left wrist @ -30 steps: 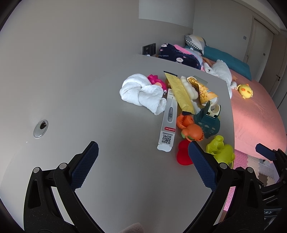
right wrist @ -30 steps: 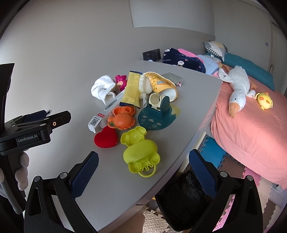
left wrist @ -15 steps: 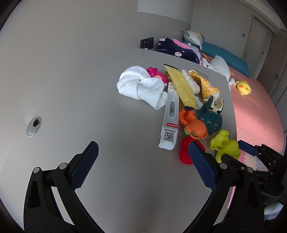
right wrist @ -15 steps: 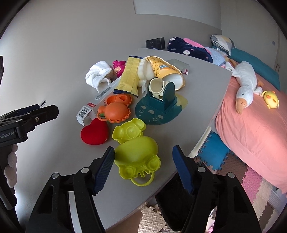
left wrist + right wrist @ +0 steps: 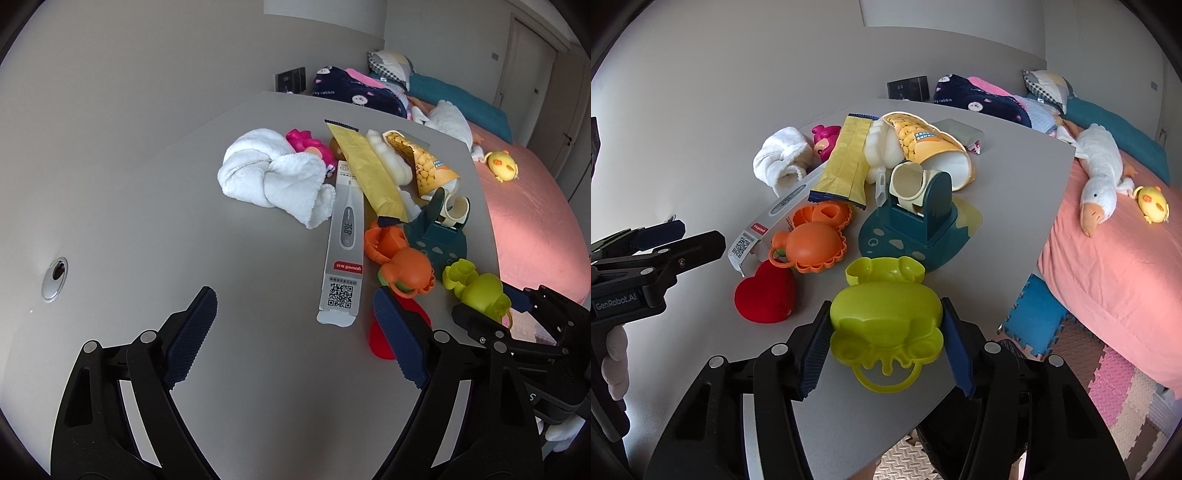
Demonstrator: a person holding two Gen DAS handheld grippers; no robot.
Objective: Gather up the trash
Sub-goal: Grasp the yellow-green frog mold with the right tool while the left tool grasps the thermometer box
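Observation:
A lime green frog-shaped toy [image 5: 886, 314] lies at the near edge of the grey table [image 5: 849, 424]; it also shows in the left wrist view [image 5: 476, 288]. My right gripper [image 5: 884, 350] has closed around it, both pads touching its sides. My left gripper [image 5: 291, 339] is open and empty above the table, just short of a long thermometer box [image 5: 343, 243]. A yellow wrapper [image 5: 369, 173] and an orange snack bag [image 5: 923, 144] lie in the pile behind.
The pile also holds a white towel [image 5: 273, 177], a pink toy [image 5: 306, 144], an orange toy [image 5: 816, 240], a red heart [image 5: 764, 295] and a teal tape dispenser [image 5: 923, 221]. A pink bed [image 5: 1126, 258] with a plush goose [image 5: 1097, 173] stands to the right.
My right gripper moved forward and closed from wide open onto the green frog toy. My left gripper moved closer to the thermometer box and stayed open.

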